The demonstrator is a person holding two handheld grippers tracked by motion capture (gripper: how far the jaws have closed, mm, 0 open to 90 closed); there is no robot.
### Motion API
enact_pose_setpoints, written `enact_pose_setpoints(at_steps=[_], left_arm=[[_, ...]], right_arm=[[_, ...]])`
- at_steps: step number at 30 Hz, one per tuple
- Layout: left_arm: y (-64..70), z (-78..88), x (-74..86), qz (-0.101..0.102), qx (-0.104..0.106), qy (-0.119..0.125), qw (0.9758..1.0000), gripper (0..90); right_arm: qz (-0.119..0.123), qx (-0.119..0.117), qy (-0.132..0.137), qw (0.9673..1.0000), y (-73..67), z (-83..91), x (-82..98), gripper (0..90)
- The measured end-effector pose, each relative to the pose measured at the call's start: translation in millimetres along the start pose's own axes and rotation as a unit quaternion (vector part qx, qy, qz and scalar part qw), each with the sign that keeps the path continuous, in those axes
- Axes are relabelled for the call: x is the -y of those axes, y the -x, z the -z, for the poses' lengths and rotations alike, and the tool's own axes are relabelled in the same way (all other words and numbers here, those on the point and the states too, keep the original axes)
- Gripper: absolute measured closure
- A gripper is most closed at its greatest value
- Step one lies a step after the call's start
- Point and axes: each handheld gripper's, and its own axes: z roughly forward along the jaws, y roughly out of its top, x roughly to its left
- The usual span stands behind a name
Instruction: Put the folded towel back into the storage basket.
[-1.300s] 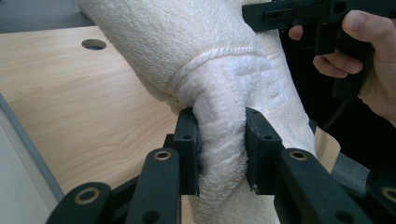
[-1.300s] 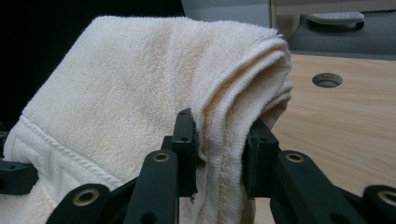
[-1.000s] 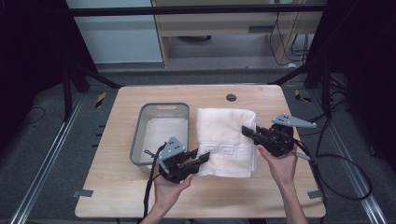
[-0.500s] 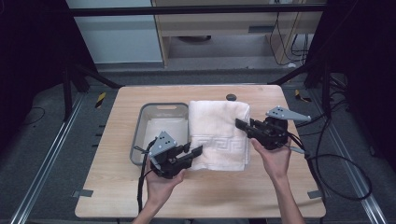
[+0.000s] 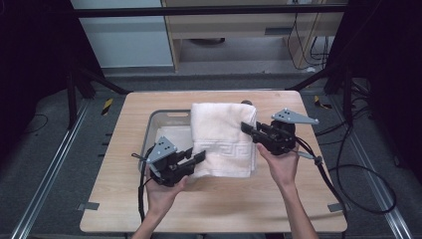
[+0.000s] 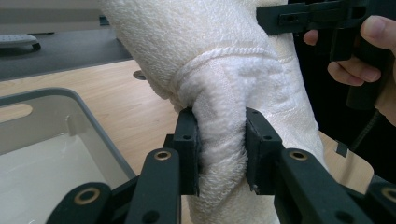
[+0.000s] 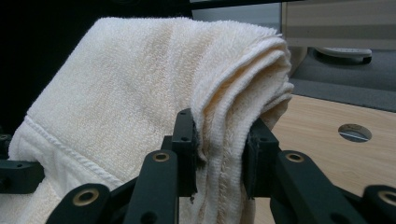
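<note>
While both grippers, left (image 5: 199, 157) and right (image 5: 247, 127), pinch the folded towel (image 5: 223, 139), its hanging far edge could snag the tray's (image 5: 154, 119) rim near the table's middle and unfold.

The setting was a lab or test room built for recording, not a home. A small wooden table (image 5: 219, 199) stood alone in the middle on dark grey carpet-like flooring (image 5: 45, 164). Metal rails (image 5: 47, 184) ran along the floor on the left and right sides of the table, and black frame bars (image 5: 209, 10) crossed overhead at the far side. Black curtains or panels (image 5: 30, 50) closed off both far corners. Loose black cables (image 5: 358, 174) lay looped on the floor at the right. Yellow and black hazard tape (image 5: 107, 106) marked the floor. A pale wooden bench or desk (image 5: 234, 30) with hanging wires stood against the far wall.
</note>
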Motion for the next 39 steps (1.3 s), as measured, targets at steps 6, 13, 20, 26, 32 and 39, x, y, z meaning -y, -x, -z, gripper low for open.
enact_pose_setpoints(at_steps=[6, 13, 20, 26, 32, 39], left_arm=[[-9.2, 5.4, 1.2, 0.000, -0.007, -0.001, 1.0000, 68.9], [-20.0, 12.1, 1.9, 0.004, -0.012, -0.003, 0.9999, 68.8], [-31.4, 21.6, 0.9, 0.017, -0.011, 0.004, 0.9998, 68.9], [-38.7, 29.5, -0.5, 0.022, -0.012, 0.013, 0.9996, 68.9], [-46.2, 38.9, -4.4, 0.023, -0.019, 0.016, 0.9994, 68.9], [-55.6, 50.9, -8.4, 0.023, -0.031, 0.017, 0.9991, 68.9]], right_arm=[[0.005, -0.001, -0.003, 1.0000, -5.9, -11.6, -1.8, 70.4], [0.000, -0.010, -0.004, 0.9999, -12.0, -25.5, -2.7, 70.4], [0.007, -0.015, -0.003, 0.9999, -19.9, -33.5, -9.5, 70.5], [0.011, -0.019, 0.000, 0.9998, -27.5, -41.3, -15.1, 70.6], [0.014, -0.023, 0.003, 0.9996, -35.9, -49.6, -20.8, 70.7], [0.016, -0.029, 0.006, 0.9994, -46.2, -63.0, -26.5, 70.7]])
